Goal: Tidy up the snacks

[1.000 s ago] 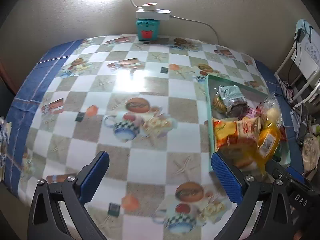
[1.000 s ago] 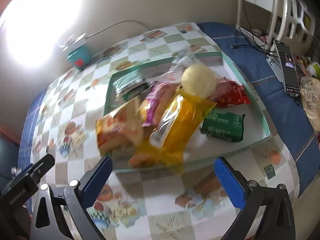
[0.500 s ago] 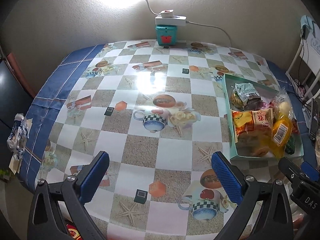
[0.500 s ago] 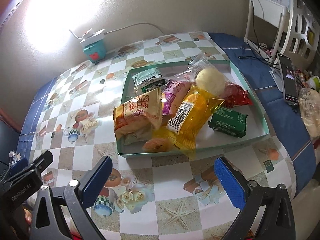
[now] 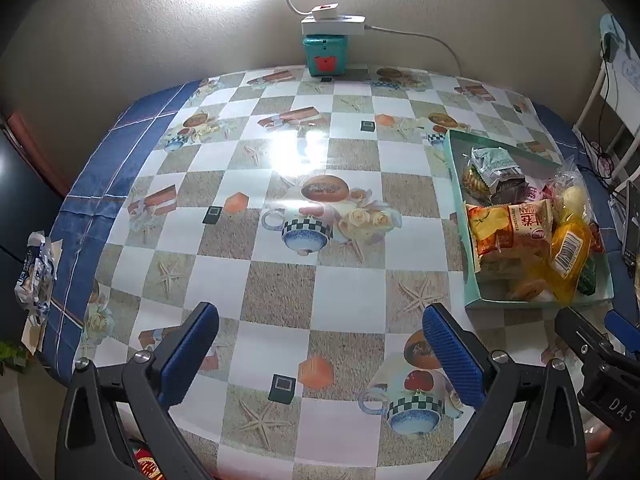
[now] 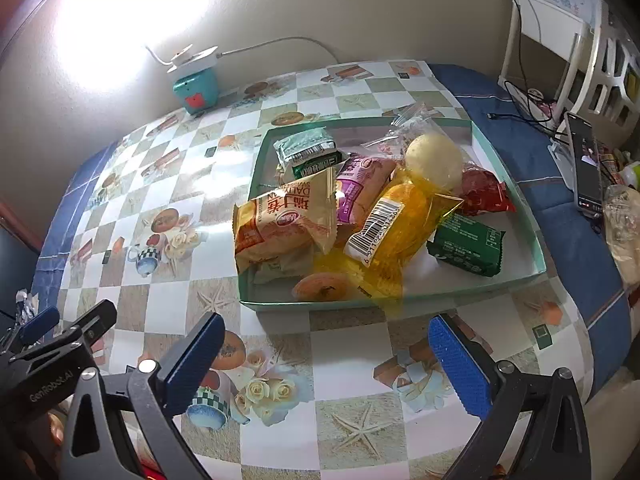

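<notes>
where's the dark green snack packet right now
In the right wrist view the dark green packet lies in the tray's near right corner, beside the yellow bag and below the red packet.

Checkered tablecloth table (image 5: 280, 288): teal snack tray (image 6: 440, 300) right, teal box (image 5: 325, 55) by wall.

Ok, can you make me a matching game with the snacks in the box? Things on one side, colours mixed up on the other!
Things:
1. round bun
2. flat packet nearest the box's right wall
3. packet with the big barcode
4. crinkly packet behind the flat one

Colours:
A. red
B. see-through yellow
C. pale cream
D. dark green

Pairs: 1-C, 2-D, 3-B, 4-A
</notes>
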Demonstrator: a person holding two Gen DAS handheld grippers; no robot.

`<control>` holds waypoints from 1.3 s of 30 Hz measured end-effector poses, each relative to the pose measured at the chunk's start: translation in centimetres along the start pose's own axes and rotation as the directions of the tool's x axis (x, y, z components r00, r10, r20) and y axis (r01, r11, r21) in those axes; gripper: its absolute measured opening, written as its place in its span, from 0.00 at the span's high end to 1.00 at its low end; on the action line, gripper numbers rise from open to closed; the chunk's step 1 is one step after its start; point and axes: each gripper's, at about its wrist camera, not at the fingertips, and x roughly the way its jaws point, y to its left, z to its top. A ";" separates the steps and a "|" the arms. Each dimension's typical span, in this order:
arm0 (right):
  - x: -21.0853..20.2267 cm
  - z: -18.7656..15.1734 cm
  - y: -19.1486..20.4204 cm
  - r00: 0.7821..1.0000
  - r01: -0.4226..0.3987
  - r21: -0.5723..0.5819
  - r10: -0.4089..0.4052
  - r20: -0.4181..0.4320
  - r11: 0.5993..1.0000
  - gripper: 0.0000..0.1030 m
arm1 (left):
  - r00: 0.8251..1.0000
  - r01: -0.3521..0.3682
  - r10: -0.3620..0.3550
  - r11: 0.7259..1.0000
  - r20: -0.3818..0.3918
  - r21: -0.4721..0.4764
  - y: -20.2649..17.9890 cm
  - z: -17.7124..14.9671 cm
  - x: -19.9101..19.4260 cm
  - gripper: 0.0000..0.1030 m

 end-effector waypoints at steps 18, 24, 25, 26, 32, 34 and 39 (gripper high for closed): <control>0.6 0.0 0.1 1.000 0.009 -0.002 -0.009 -0.023 1.000 0.00 | 0.998 -0.027 0.026 0.999 -0.050 -0.028 1.0 0.0 1.0 0.01; 0.6 0.0 0.1 1.000 0.009 -0.002 -0.009 -0.024 1.000 0.00 | 0.998 -0.030 0.027 0.998 -0.065 -0.049 1.4 -0.1 1.3 0.01; 0.6 0.0 0.1 1.000 0.009 -0.002 -0.009 -0.024 1.000 0.00 | 0.997 -0.030 0.027 0.998 -0.067 -0.051 1.5 -0.1 1.4 0.01; 0.6 0.0 0.1 1.000 0.009 -0.002 -0.009 -0.025 1.000 0.00 | 0.997 -0.031 0.027 0.998 -0.068 -0.052 1.5 -0.1 1.4 0.01; 0.8 -0.1 0.2 1.000 0.009 -0.001 -0.009 -0.028 1.000 0.00 | 0.997 -0.040 0.036 0.998 -0.071 -0.051 1.5 -0.1 1.5 0.01; 0.8 -0.1 0.2 1.000 0.009 -0.001 -0.009 -0.029 1.000 0.00 | 0.997 -0.038 0.034 0.998 -0.071 -0.056 1.6 -0.1 1.5 0.01; 0.8 0.0 0.2 1.000 0.009 -0.002 -0.009 -0.029 1.000 0.00 | 0.997 -0.037 0.033 0.997 -0.064 -0.062 1.7 -0.1 1.4 0.01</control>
